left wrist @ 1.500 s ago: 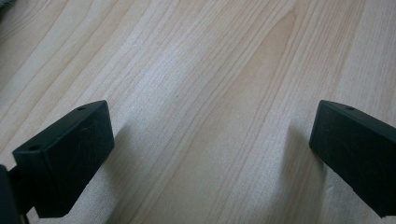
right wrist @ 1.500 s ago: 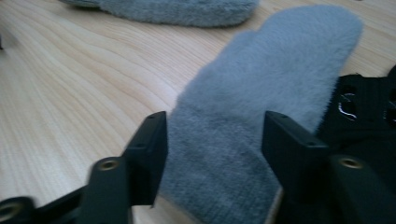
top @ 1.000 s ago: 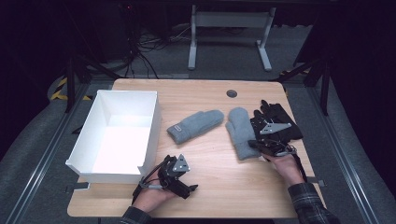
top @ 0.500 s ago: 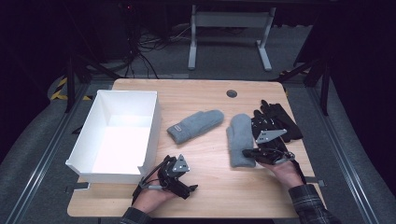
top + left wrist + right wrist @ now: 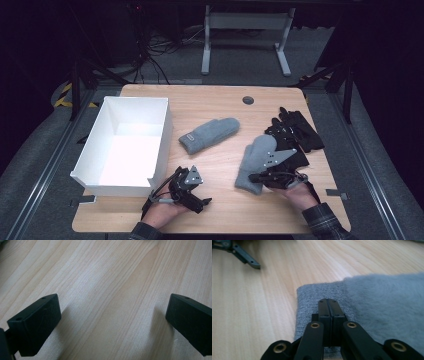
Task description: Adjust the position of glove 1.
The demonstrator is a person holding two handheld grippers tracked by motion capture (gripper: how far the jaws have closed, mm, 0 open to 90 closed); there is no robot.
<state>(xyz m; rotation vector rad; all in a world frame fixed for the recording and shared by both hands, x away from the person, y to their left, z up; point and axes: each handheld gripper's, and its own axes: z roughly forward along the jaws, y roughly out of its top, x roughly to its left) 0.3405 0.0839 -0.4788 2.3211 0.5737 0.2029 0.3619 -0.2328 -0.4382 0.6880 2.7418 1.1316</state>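
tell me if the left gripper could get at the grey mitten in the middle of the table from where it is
Probably yes. The left gripper rests open on bare wood, and only clear tabletop lies between it and the middle mitten. The white box stands off to its side.

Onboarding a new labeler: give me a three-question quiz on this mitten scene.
1. True or false: the left hand-held gripper has its jaws spread over bare table.
2. What lies under the right hand-held gripper? A) white box B) grey mitten cuff C) black gloves
3. How many grey mittens lie on the table?

Key:
1. True.
2. B: closed jaws over the near mitten; whether fabric is pinched is unclear.
3. Two: the second mitten lies beside the white box.
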